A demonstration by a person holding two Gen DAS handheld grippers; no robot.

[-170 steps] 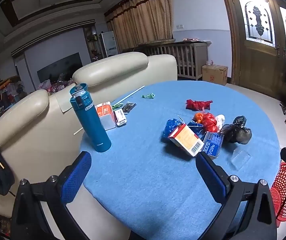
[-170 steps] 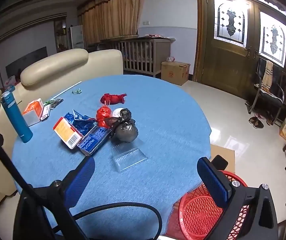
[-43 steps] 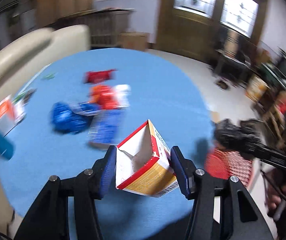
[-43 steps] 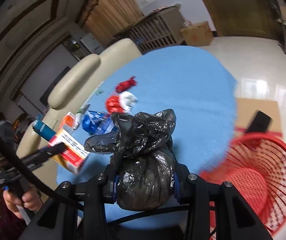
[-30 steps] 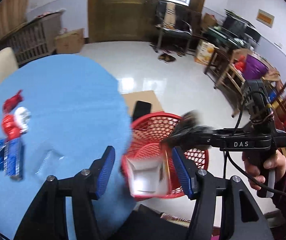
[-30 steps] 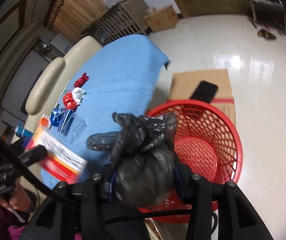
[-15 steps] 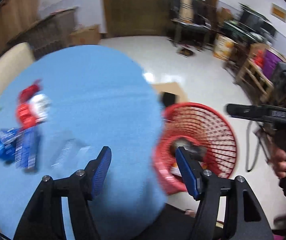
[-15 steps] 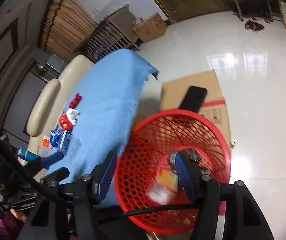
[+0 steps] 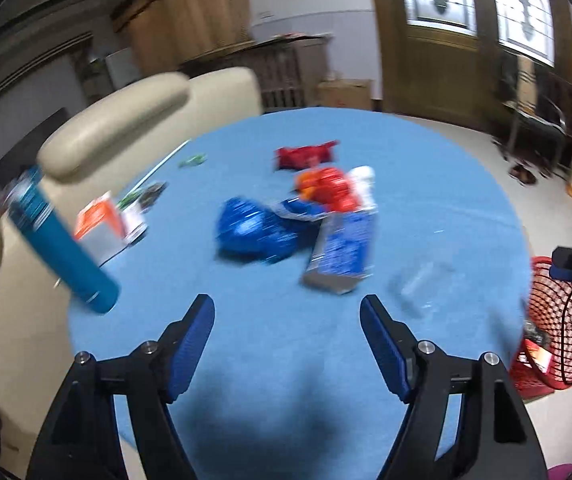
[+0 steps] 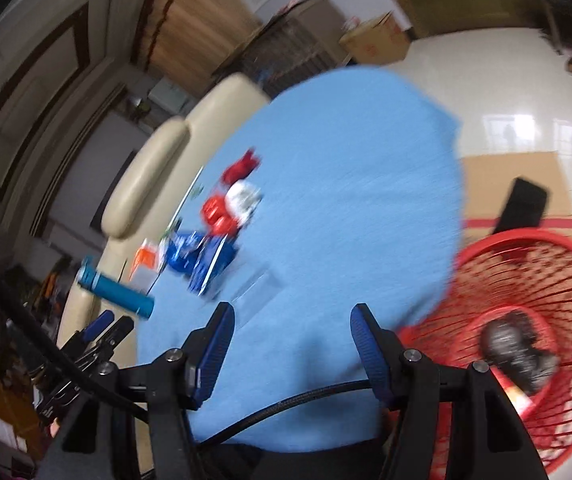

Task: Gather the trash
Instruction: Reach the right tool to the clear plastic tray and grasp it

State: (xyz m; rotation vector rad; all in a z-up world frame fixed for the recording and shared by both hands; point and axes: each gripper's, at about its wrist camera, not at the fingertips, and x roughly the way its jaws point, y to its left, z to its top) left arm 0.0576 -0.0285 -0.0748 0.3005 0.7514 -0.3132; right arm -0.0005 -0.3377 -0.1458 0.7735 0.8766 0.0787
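Note:
My left gripper [image 9: 288, 344] is open and empty above the near part of the round blue table [image 9: 245, 340]. Ahead of it lie a blue wrapper [image 9: 253, 232], a flat blue packet [image 9: 344, 256], red wrappers [image 9: 328, 190], a red packet [image 9: 306, 156] and a clear plastic tray [image 9: 422, 284]. My right gripper [image 10: 292, 348] is open and empty over the table's near edge. The red mesh basket [image 10: 566, 280] stands on the floor at the right and holds the black bag [image 10: 518, 348] and the carton [image 10: 520, 394]. The basket also shows in the left wrist view [image 9: 558, 320].
A teal bottle [image 9: 61, 248] and an orange-and-white box [image 9: 99, 224] stand at the table's left side. Cream chair backs [image 9: 125, 116] lie behind the table. Flattened cardboard [image 10: 506, 176] lies on the floor behind the basket. Both views are motion-blurred.
Both grippers have let their loads go: the black bag and the carton now lie in the red basket. Both grippers have swung back from the basket toward the table.

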